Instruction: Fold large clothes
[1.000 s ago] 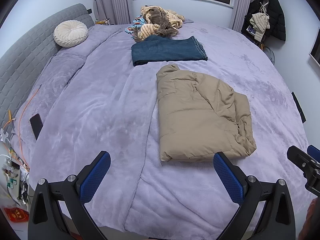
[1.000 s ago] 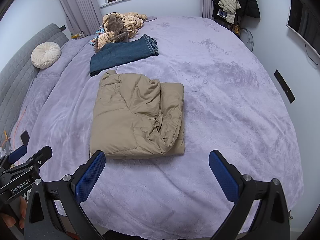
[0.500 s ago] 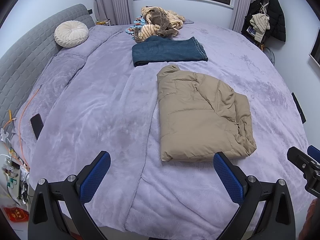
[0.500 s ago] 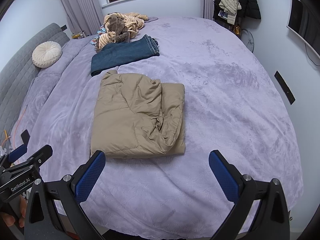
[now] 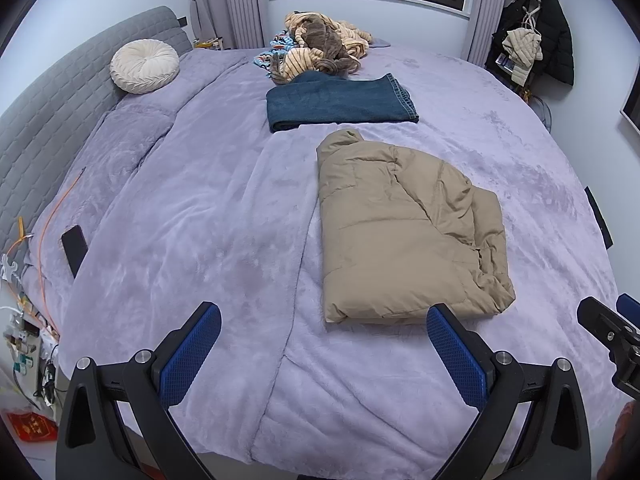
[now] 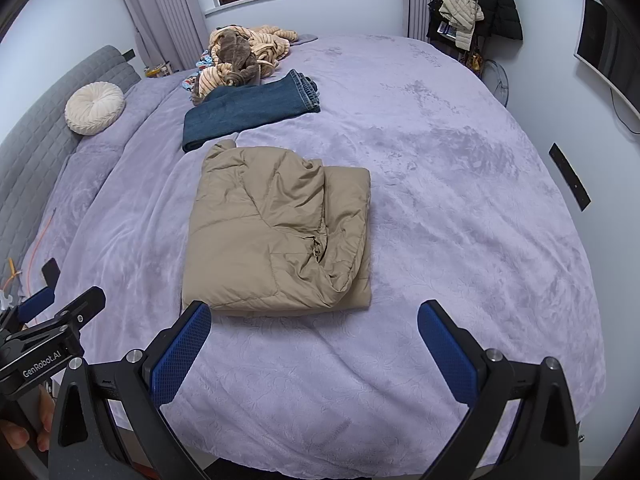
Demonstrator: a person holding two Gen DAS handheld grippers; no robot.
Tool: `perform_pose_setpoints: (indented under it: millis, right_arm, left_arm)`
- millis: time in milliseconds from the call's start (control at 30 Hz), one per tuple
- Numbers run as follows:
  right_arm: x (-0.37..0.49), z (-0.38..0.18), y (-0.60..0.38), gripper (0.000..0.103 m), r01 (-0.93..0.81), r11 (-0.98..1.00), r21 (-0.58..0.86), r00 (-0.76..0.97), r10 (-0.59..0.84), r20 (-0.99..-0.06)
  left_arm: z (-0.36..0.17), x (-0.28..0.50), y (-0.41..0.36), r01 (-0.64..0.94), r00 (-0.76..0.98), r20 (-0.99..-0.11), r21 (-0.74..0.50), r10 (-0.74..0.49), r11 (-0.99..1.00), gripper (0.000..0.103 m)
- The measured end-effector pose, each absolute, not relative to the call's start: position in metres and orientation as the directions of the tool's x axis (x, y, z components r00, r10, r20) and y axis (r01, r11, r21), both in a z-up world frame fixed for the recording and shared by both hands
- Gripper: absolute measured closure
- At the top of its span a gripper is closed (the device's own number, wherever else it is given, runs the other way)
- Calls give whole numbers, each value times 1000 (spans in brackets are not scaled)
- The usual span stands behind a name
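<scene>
Lying folded on the lilac blanket (image 5: 192,216), the tan jacket (image 5: 404,232) forms a thick rectangle ahead of both claws, touched by neither. From the left: a grey headboard (image 5: 36,128) with a round cream cushion (image 5: 145,65) leaning on it, then a dark phone (image 5: 74,245) and an orange cable (image 5: 56,208) on the blanket's left edge. The left claw (image 5: 324,354) hangs over the near edge of the bed with its jaws wide apart and nothing between them; the jacket lies ahead and to the right of its middle, the near hem just beyond the right blue pad (image 5: 454,354). Behind the jacket sit folded jeans (image 5: 340,101), close to its collar, and behind those a heap of striped and brown clothes (image 5: 320,46). In the right wrist view the right claw (image 6: 314,354) also stands spread wide and empty, and the jacket (image 6: 280,232) lies ahead and left of its middle, the near left corner just past the left pad (image 6: 180,354). The jacket's bunched, creased side faces right. Farther right, dark coats (image 6: 476,4) hang by the wall, and a screen (image 6: 608,48) is mounted there.
</scene>
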State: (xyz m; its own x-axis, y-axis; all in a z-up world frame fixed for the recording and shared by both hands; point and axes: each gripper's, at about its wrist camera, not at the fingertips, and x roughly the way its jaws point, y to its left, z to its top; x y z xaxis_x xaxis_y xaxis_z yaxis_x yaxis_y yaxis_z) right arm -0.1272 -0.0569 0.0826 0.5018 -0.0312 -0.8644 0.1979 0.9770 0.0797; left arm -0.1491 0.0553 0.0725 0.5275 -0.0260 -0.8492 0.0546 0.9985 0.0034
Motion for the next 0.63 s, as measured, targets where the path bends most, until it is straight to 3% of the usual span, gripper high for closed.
perform_pose_setpoints:
  millis: [633]
  right_arm:
    - [-128, 82, -55, 0, 200, 977, 78, 502, -33, -865]
  left_arm:
    - [72, -152, 46, 65, 539, -842, 2, -33, 998, 0]
